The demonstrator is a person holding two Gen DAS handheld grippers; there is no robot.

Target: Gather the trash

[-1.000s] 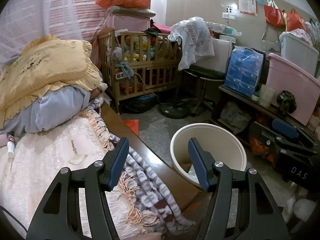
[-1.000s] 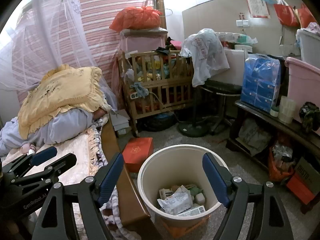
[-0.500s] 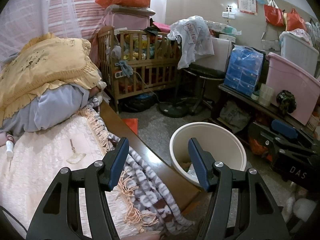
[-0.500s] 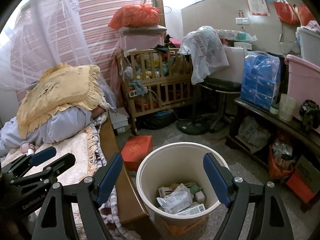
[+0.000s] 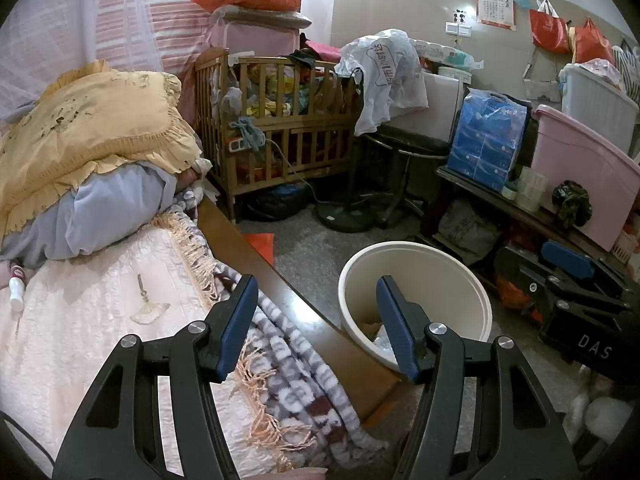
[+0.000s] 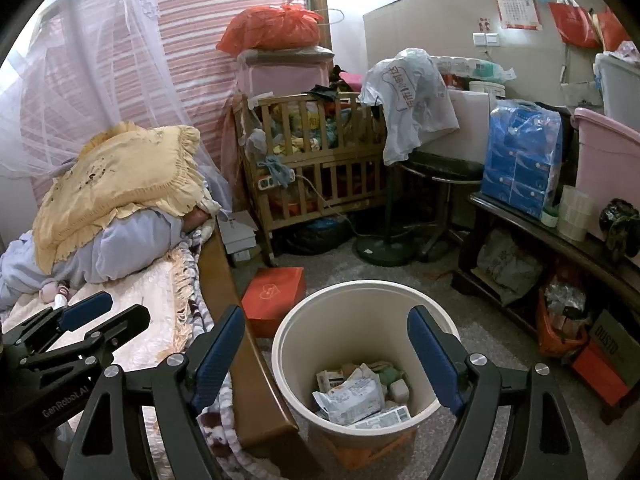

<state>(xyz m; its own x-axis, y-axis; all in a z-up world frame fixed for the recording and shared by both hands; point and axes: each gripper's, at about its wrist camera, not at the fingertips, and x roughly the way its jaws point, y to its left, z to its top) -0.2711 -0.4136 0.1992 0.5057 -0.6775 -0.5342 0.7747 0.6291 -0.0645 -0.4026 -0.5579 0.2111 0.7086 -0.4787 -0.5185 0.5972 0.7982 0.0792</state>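
A cream waste bin [image 6: 404,300] stands on the floor beside the bed and holds wrappers and small cartons [image 6: 352,396]. It also shows in the left wrist view [image 5: 452,280]. My right gripper [image 6: 326,344] is open and empty, held above the bin's near rim. My left gripper [image 5: 318,312] is open and empty over the bed's edge, left of the bin. It appears in the right wrist view [image 6: 86,320] at the lower left. A small white bottle [image 5: 17,292] lies on the bedspread at the far left.
The bed has a wooden side rail [image 6: 224,280], a fringed blanket [image 5: 288,352] and a yellow pillow [image 5: 88,128]. A red box [image 6: 274,292] lies on the floor. A wooden crib [image 6: 316,168], a stool [image 6: 440,168] and a loaded shelf [image 6: 560,240] stand behind.
Both grippers drifted slightly; the right one rose a little over the bin. Nothing was picked up or dropped.
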